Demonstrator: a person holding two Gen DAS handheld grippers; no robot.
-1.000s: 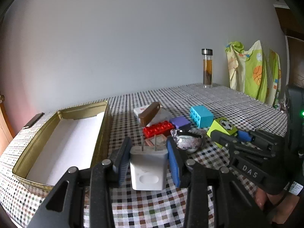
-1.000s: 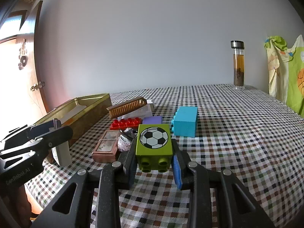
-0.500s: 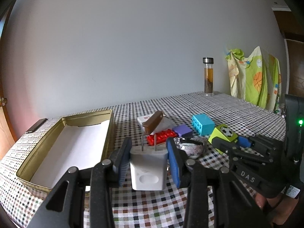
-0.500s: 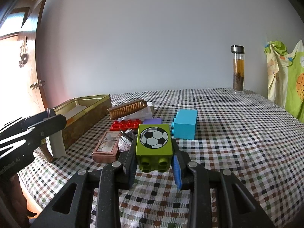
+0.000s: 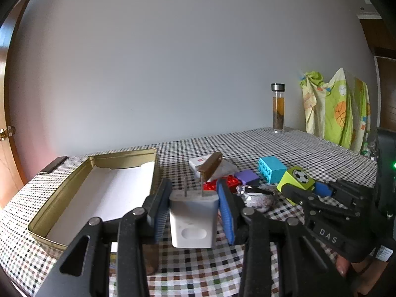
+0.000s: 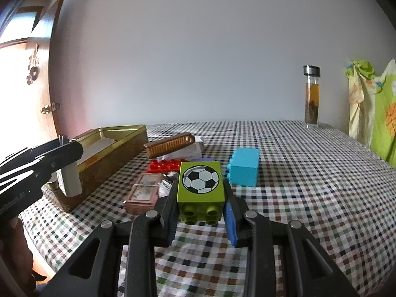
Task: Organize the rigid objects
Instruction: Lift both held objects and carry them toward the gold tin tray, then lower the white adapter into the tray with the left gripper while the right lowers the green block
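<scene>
L gripper [image 5: 194, 212] was clamped on white charger [image 5: 193, 219], prongs up, held just right of gold tin [image 5: 74, 188]. R gripper [image 6: 200, 212] was clamped on green soccer block [image 6: 200, 188], near cyan block [image 6: 243, 169] and the pile.

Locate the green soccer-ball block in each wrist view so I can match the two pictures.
Left wrist view: the green soccer-ball block sits right of centre, clamped in the right tool, beside the cyan block.
Right wrist view: the same block is at bottom centre, between that tool's pads, ball print facing up.
Shared landmark: the gold tin, on the left in both views.
</scene>
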